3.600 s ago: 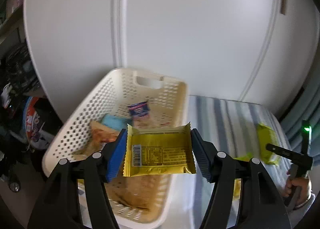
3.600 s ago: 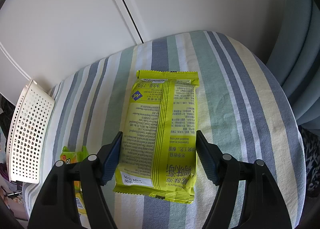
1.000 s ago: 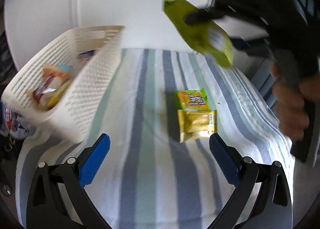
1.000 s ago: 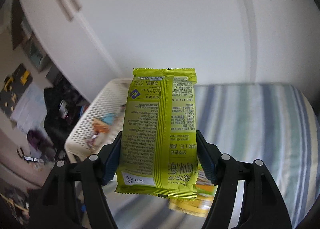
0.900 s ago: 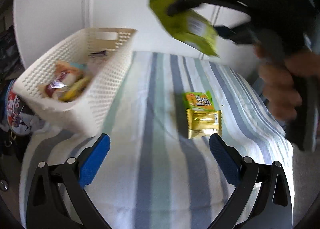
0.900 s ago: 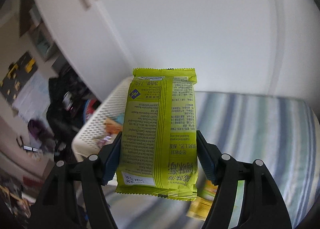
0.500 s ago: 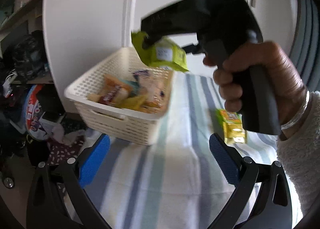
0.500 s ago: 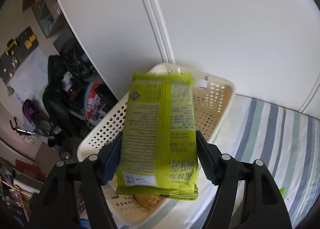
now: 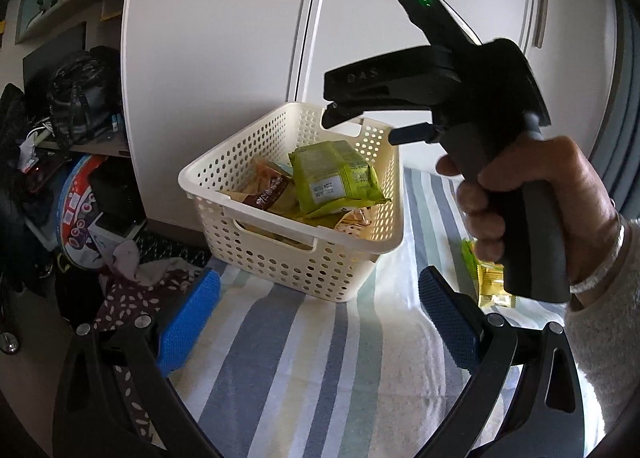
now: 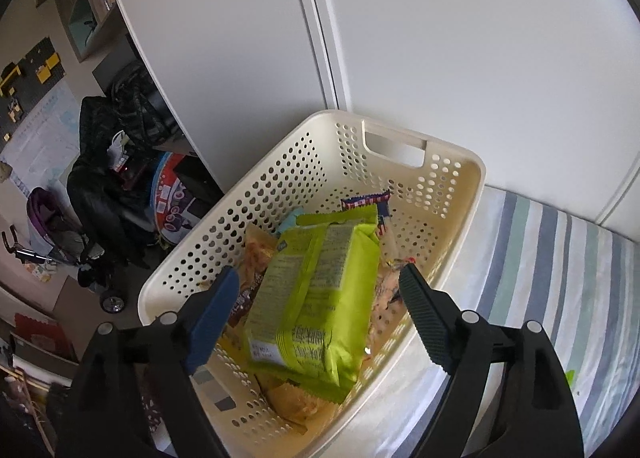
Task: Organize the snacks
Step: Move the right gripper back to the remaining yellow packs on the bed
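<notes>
Above basket (image 10: pixel 452 162): right gripper (image 10: pixel 320 310) jaws spread, empty; green packet (image 10: pixel 316 298) lies atop snack pile. Left gripper (image 9: pixel 316 314) wide open, empty, free for remaining packets (image 9: pixel 490 278) on bed (image 9: pixel 320 358).

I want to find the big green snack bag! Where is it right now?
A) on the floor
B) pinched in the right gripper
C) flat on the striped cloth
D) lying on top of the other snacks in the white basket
D: the green snack bag lies on the pile inside the white basket, and the right gripper hangs open above it, not touching it.
</notes>
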Demonstrator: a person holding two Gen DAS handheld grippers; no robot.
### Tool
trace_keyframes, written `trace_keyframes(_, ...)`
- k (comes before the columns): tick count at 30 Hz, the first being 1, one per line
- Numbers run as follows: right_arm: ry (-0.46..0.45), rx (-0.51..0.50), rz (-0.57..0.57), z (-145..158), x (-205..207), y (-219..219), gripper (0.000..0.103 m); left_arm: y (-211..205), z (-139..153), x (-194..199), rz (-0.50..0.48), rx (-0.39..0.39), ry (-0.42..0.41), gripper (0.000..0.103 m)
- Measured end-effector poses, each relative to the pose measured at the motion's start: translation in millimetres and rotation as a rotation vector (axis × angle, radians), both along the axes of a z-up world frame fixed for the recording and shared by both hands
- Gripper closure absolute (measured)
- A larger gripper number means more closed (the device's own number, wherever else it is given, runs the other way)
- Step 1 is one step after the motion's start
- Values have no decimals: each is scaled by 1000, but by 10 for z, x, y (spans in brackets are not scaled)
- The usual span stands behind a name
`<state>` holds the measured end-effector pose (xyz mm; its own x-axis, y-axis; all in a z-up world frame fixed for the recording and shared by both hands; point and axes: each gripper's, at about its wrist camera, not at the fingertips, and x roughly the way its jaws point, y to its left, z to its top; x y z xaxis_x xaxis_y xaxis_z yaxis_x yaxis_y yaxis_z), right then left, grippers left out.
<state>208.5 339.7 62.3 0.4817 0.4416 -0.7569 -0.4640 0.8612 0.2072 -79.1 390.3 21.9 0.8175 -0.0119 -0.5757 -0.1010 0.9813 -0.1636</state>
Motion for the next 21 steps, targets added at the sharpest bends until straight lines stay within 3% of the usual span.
trace_keyframes(12,148,77,110,-278,-166,239,20,141,16,-52,13,-30,-20,3)
trace_keyframes(17,129,85,156,-249,-257,353,18,298,-4,-75,54,-62,-25,3)
trace_keyframes(21,123,179,196,-105,-287,344,18,356,1,-102,72,-77,-35,3)
